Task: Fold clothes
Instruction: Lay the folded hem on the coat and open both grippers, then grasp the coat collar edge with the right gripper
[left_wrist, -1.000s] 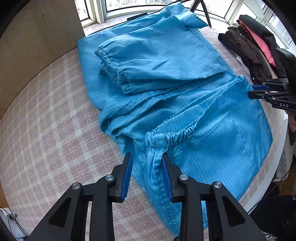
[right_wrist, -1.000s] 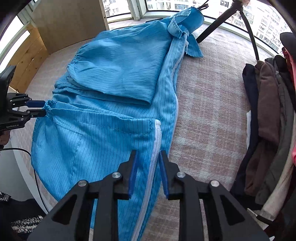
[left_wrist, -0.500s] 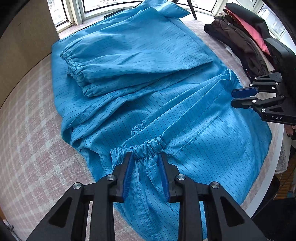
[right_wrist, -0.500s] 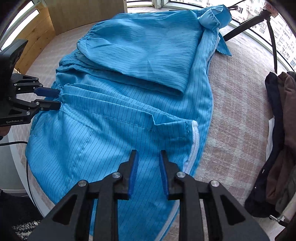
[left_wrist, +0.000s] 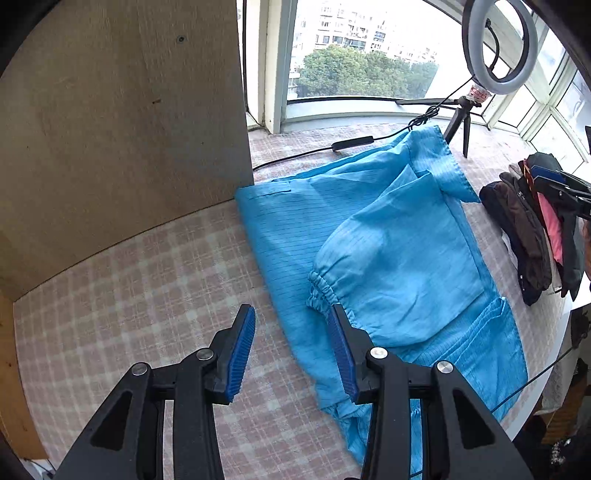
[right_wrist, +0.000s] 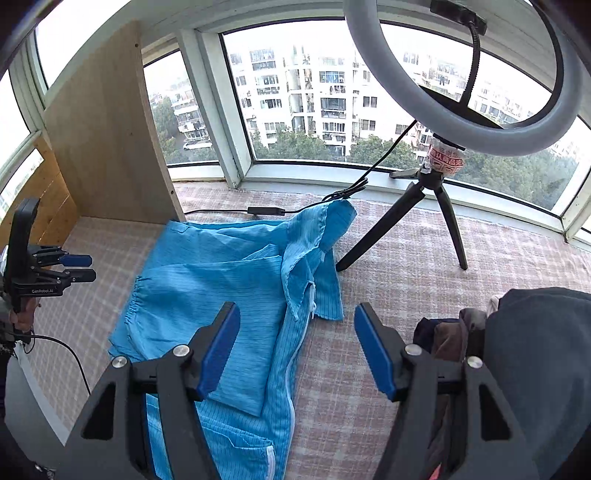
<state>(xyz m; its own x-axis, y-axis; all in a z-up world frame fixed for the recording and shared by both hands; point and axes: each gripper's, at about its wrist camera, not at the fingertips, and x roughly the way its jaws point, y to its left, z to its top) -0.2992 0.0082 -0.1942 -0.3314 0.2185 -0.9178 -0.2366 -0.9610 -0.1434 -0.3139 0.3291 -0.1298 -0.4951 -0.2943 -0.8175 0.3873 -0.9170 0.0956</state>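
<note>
While both grippers were lifted clear of the cloth, the scene ran like this, left to right. Wooden panel (left_wrist: 122, 122) stood far left on the pink plaid tablecloth (left_wrist: 147, 295). Left gripper (left_wrist: 291, 347) had jaws spread wide, nothing between the blue pads; left pad over bare tablecloth, right pad over the edge of the blue garment (left_wrist: 295, 236), whether touching could not be told. Garment lay flat on the table, partly folded: a sleeve (left_wrist: 399, 266) with gathered elastic cuff (left_wrist: 317, 291) was laid over the body, collar (left_wrist: 439, 166) at the far end toward the window. A black cable with inline switch (left_wrist: 351, 143) ran just behind the garment. Ring light (left_wrist: 498, 48) on a small tripod (left_wrist: 461, 118) stood at the far right of the garment, near the collar. Pile of dark clothes (left_wrist: 524, 236) sat further right at the table edge, apart from the blue garment.

Right wrist view: left gripper (right_wrist: 79, 267) seen at far left, pads apart, empty. Blue garment (right_wrist: 207, 288) in centre-left, white zipper (right_wrist: 295, 354) running down its right edge, collar (right_wrist: 325, 229) just beside a tripod leg (right_wrist: 376, 236). Right gripper (right_wrist: 297, 347) also wide open, holding nothing, above the garment's zipper edge and bare tablecloth (right_wrist: 406, 258). Dark clothes (right_wrist: 535, 350) at right.
</note>
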